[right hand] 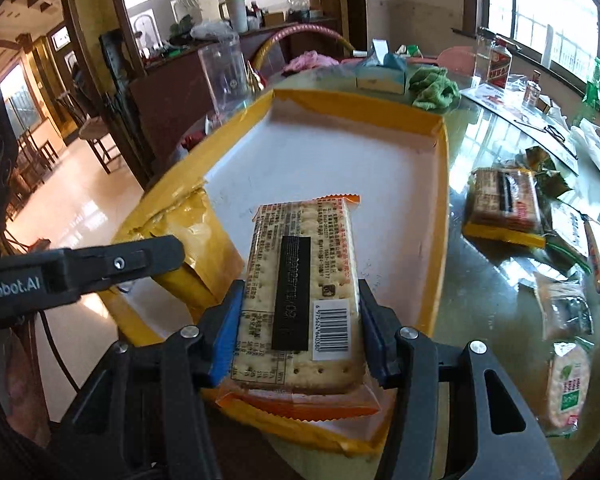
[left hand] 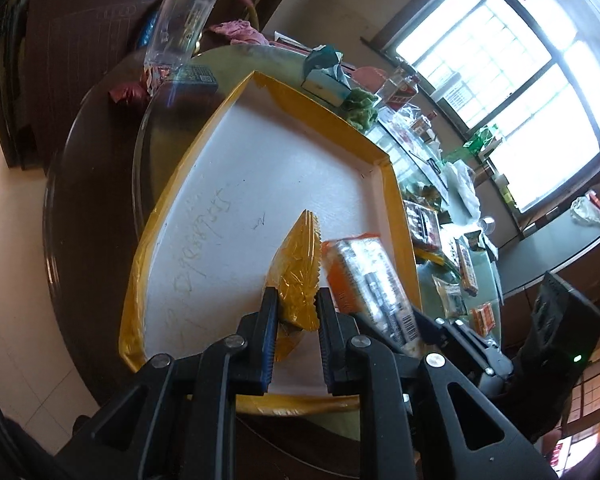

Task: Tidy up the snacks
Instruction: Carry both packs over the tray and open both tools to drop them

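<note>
Left wrist view: left gripper [left hand: 296,308] has its jaws nearly together, pinched on a gold foil snack packet [left hand: 296,268] held edge-up above the tray [left hand: 394,184], a shallow white tray w/ yellow taped rim on a round glass-topped table [left hand: 100,200]. Just to the right of it, the cracker pack [left hand: 368,280] w/ orange ends, barcode facing up, also over the tray's white floor. Right gripper [left hand: 384,322] shows only partly at the pack's near end. More snacks lie on the glass past the tray's right rim, by the window.

Right wrist view: right gripper [right hand: 300,320] stands abt half open, blue pads pressed on both long sides of the cracker pack [right hand: 300,300]; pack sits over the tray [right hand: 442,208] near its front edge. Left gripper [right hand: 172,248] comes in from the left, tip at the gold packet [right hand: 204,240]. Loose snack packs [right hand: 504,204] rest on the glass to the right, outside the tray. Green cloth [right hand: 434,88] and tissue box [right hand: 382,76] beyond the far rim.
</note>
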